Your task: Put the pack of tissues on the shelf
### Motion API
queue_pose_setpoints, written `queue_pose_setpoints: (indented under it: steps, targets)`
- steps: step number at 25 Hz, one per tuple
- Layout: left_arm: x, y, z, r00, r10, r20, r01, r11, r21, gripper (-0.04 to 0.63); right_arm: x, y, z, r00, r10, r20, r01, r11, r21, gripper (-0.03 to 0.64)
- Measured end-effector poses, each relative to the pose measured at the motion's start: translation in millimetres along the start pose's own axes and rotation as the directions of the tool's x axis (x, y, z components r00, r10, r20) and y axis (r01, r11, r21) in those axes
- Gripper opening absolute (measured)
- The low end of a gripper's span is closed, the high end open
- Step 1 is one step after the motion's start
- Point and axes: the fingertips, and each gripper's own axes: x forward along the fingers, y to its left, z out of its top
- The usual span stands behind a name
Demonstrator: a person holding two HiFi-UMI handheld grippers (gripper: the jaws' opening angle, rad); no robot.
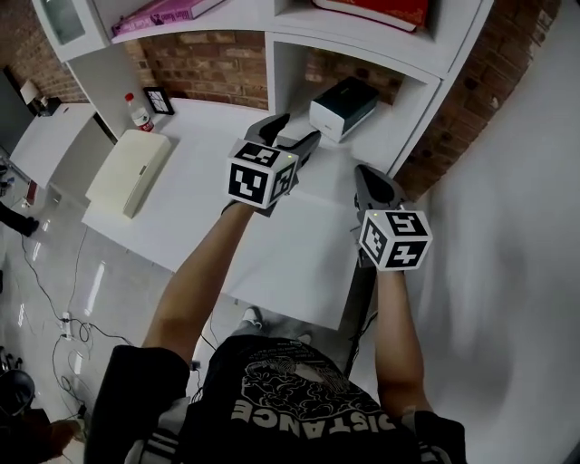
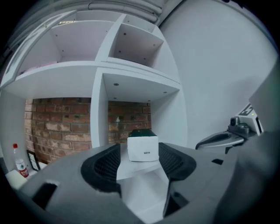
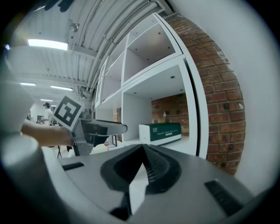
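Note:
The pack of tissues (image 1: pixel 344 107), a white box with a dark green top, lies in the lower right compartment of the white shelf (image 1: pixel 399 54), against the brick back wall. My left gripper (image 1: pixel 297 134) hovers over the white counter just short of it, jaws apart. In the left gripper view the pack (image 2: pixel 142 148) stands ahead of the left gripper (image 2: pixel 140 159), with nothing between the pads. My right gripper (image 1: pixel 376 186) hangs nearer me at the counter's right edge; in its own view the right gripper (image 3: pixel 143 151) has its jaws meeting and holds nothing. That view shows the pack (image 3: pixel 161 132) side-on.
A cream flat box (image 1: pixel 130 169), a small bottle (image 1: pixel 138 112) and a little picture frame (image 1: pixel 159 100) sit on the counter's left part. A pink book (image 1: pixel 163 14) and a red item (image 1: pixel 376 11) lie on upper shelves. A white wall stands at right.

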Motion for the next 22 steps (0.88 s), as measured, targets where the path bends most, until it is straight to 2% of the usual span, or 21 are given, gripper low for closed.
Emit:
queue_pose_setpoints:
  steps: [4,7,9,17,22]
  targets:
    - [-26,10,1,0.998,0.057,0.019,-0.057,0.998,-0.002,0.238,3,5,8,0.999,0.037,0.019,-0.037,0.999,-0.011,0.003]
    - [-45,14,2,0.996,0.086,0.023,-0.086,0.996,0.028,0.181,6,12,9,0.998,0.051,0.028,-0.051,0.999,-0.001,0.003]
    - [-55,15,3,0.995,0.091,0.03,-0.092,0.995,0.041,0.168,5,16,8,0.998,0.047,0.029,-0.047,0.999,0.002,0.003]
    - [-95,21,-8,0.999,0.044,-0.015,-0.042,0.995,0.092,0.074,-6,39,14,0.998,-0.038,0.046,0.036,0.999,0.037,0.003]
    - [-123,23,-20,1.0,0.005,-0.001,-0.005,0.999,0.04,0.052,-17,62,17,0.995,-0.085,0.053,0.083,0.996,0.037,0.003]
